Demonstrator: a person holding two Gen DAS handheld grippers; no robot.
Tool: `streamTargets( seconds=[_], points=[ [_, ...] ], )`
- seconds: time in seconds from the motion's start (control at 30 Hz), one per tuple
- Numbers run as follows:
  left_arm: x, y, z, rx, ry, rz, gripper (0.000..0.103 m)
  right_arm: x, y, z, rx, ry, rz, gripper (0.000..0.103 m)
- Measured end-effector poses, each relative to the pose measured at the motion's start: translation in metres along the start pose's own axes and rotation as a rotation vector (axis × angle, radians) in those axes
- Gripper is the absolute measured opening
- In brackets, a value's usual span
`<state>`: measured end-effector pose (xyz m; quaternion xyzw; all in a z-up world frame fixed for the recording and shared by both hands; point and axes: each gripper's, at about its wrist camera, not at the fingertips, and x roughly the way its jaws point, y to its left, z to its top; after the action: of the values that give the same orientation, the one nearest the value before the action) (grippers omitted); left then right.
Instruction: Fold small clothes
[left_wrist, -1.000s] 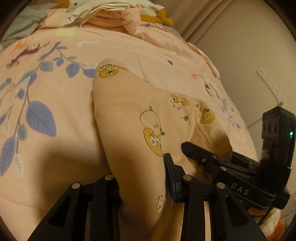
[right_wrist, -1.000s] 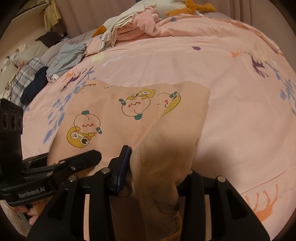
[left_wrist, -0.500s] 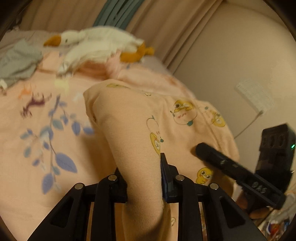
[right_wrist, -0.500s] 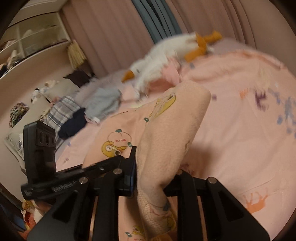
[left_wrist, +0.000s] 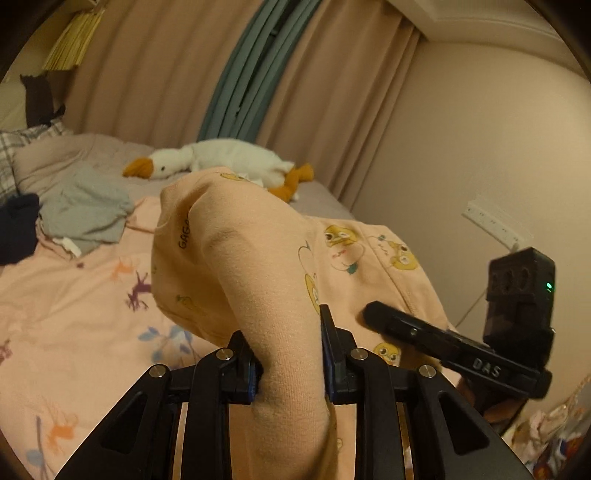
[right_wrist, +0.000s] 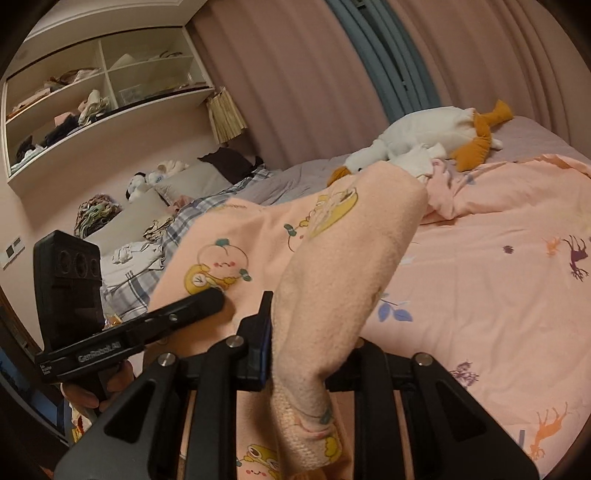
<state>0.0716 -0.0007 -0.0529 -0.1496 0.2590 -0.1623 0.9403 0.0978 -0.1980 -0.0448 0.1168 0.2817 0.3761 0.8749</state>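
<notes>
Above the pink printed bedspread (left_wrist: 74, 314), the left gripper (left_wrist: 290, 354) and right gripper (right_wrist: 306, 343) each pinch the peach cartoon-print garment (left_wrist: 258, 266); plush goose (left_wrist: 221, 158) at twelve o'clock.

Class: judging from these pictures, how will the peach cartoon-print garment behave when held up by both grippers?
Probably floppy: the garment drapes over the left gripper and right gripper. Likely light, sagging little between them. Its fleecy surface should resist slipping.
</notes>
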Motion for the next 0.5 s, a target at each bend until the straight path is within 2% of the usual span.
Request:
streamTargets(
  seconds=[0.07,0.17,0.27,0.4,0.5],
  points=[
    [-0.004,0.011,0.001,-0.024,-0.022,0.0,0.024,0.008,0.004,0.004,-0.013,-0.003,0.015,0.021],
    [-0.003,0.02,0.002,0.001,-0.042,0.026,0.024,0.026,0.003,0.007,0.003,0.024,0.01,0.021],
    [0.009,0.033,0.001,-0.013,0.001,0.092,0.024,0.046,0.001,0.003,-0.001,0.051,-0.005,0.021],
    [0.031,0.054,-0.003,-0.029,0.035,0.089,0.024,0.069,-0.008,-0.007,-0.008,0.096,-0.052,0.021],
    [0.048,0.076,-0.007,-0.111,0.083,0.069,0.024,0.086,-0.022,-0.015,-0.003,0.118,-0.085,0.021]
  ],
)
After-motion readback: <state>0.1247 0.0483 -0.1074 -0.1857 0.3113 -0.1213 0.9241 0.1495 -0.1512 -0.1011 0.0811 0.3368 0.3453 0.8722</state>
